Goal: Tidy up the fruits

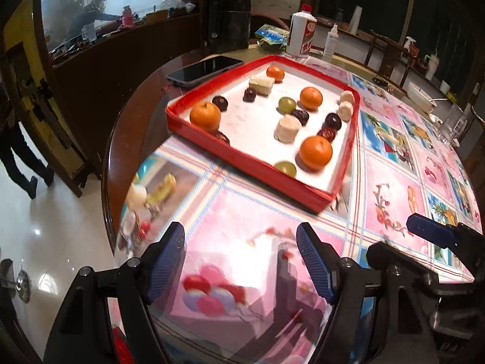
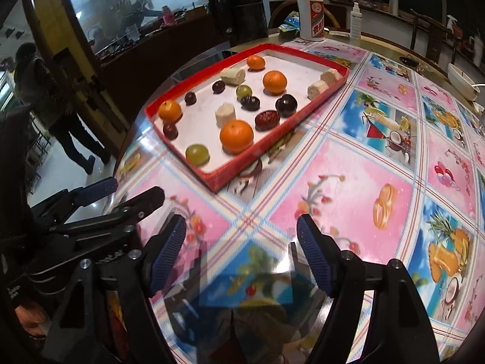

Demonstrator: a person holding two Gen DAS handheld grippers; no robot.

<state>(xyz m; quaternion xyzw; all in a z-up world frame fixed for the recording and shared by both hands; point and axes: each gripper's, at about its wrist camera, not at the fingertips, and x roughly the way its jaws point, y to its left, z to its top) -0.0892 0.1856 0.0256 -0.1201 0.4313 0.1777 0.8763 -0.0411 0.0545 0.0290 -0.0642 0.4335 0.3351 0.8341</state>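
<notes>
**Left wrist view: both grippers empty, fruit still mixed in the tray**

Left wrist view shows the left gripper (image 1: 241, 261) nearest, above the near edge of the worktop (image 1: 391, 182), with its blue fingers (image 1: 168, 261) spread wide and nothing between them. The right gripper (image 2: 242, 261) is just beside it, also over the near part of the worktop; its fingers (image 2: 313, 257) are wide apart and hold nothing. Below both is only the glossy pink and blue patterned cover.

Farther on, toward the left edge of the worktop, stands the red tray (image 2: 218, 179), well apart from both grippers. Inside it the fruits lie scattered and mixed. Closest to the near corner are a green grape (image 2: 197, 154) and a large orange (image 2: 236, 136). Behind them are a red-brown date (image 2: 266, 119), a pale cut cylinder piece (image 2: 225, 114), a dark plum (image 2: 286, 105) and more oranges, dark fruits and pale pieces toward the far side of the tray.

Beyond the tray, at the far edge, are a phone (image 1: 206, 69), a white bottle (image 2: 310, 18) and a spray bottle (image 2: 355, 19).

In my judgement the task is at its start: no kind of fruit is grouped, nothing is picked. All sorting is left, and the first reach is probably to the near corner of the tray.
</notes>
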